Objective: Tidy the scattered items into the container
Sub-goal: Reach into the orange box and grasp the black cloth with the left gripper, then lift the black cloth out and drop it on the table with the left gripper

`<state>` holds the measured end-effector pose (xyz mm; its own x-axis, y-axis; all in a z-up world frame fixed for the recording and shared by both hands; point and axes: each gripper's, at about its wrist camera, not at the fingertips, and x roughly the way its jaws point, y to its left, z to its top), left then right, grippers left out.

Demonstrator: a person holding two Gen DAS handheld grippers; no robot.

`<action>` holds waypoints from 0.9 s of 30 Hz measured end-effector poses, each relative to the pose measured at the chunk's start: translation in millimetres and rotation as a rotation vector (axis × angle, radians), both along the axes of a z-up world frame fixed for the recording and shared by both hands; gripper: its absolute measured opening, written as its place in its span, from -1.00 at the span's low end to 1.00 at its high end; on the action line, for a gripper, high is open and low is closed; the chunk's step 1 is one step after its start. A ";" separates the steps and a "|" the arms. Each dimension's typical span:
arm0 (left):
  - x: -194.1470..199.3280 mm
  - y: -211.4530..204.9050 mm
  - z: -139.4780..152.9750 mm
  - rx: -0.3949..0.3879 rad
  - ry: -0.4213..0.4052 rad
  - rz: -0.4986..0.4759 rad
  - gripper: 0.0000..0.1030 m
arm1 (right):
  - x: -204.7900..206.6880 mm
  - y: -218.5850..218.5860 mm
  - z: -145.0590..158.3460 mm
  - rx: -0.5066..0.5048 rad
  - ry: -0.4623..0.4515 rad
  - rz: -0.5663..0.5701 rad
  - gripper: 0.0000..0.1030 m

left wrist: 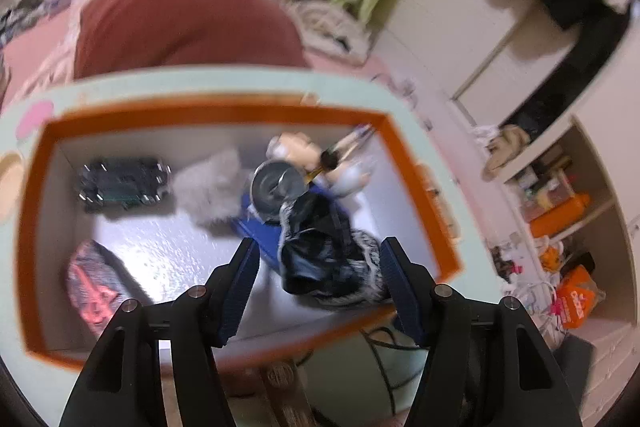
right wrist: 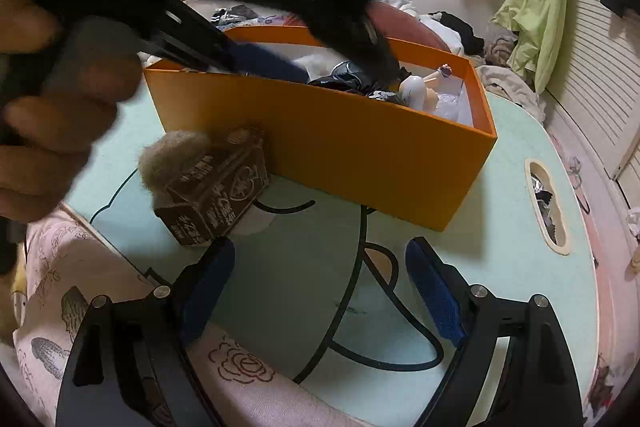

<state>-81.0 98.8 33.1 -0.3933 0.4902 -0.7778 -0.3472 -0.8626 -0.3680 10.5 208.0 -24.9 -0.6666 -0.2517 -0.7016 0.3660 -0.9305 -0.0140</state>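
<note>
An orange box (left wrist: 412,167) stands on the pale green table and holds several items: a black shiny bag with fur trim (left wrist: 316,259), a round metal tin (left wrist: 276,187), a figurine (left wrist: 296,147), a grey fluffy piece (left wrist: 212,187) and a dark gadget (left wrist: 120,183). My left gripper (left wrist: 320,255) hovers open above the box, over the black bag, pads apart from it. In the right wrist view the orange box (right wrist: 340,139) has a brown carton (right wrist: 216,187) and a tan fuzzy ball (right wrist: 168,155) leaning at its near wall. My right gripper (right wrist: 320,251) is open over bare table, nothing between its fingers.
A hand (right wrist: 52,107) holds the blurred left gripper (right wrist: 332,67) above the box. The table (right wrist: 500,187) has an oval slot (right wrist: 548,207) at the right. A red cushion (left wrist: 180,23) lies behind the box; cluttered shelves (left wrist: 560,187) stand right.
</note>
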 end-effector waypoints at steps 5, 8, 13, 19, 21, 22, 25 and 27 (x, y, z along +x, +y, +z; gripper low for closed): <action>4.8 -8.6 1.7 0.105 0.001 -0.044 -0.53 | -0.2 -0.8 -0.5 -0.002 0.002 0.000 0.70; 17.5 -34.8 25.0 0.207 0.081 -0.016 -0.61 | -0.5 -1.1 0.1 -0.002 0.002 0.000 0.70; 80.1 -116.7 75.9 0.314 0.281 0.099 -0.60 | -0.1 -0.9 1.1 -0.002 0.002 0.000 0.70; 135.6 -180.7 48.3 0.017 0.322 0.254 -0.59 | 0.5 -1.5 2.1 -0.002 0.002 0.000 0.71; 131.9 -187.4 20.9 0.069 0.244 0.218 -0.59 | 0.3 -1.9 2.3 -0.001 0.001 -0.001 0.72; 130.1 -187.9 6.4 0.106 0.198 0.198 -0.59 | 0.5 -2.3 2.5 0.000 0.001 -0.001 0.72; 124.0 -171.0 -23.7 0.145 0.170 0.209 -0.56 | 0.9 -1.8 3.0 0.000 0.001 -0.001 0.72; 125.9 -165.6 -24.8 0.123 0.229 0.240 0.06 | 0.9 -1.8 3.0 -0.002 0.000 -0.001 0.72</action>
<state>44.9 -66.8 8.3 -0.6661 0.4471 -0.5970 -0.2255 -0.8837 -0.4102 11.5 206.3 -21.9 -0.6670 -0.2521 -0.7011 0.3649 -0.9310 -0.0125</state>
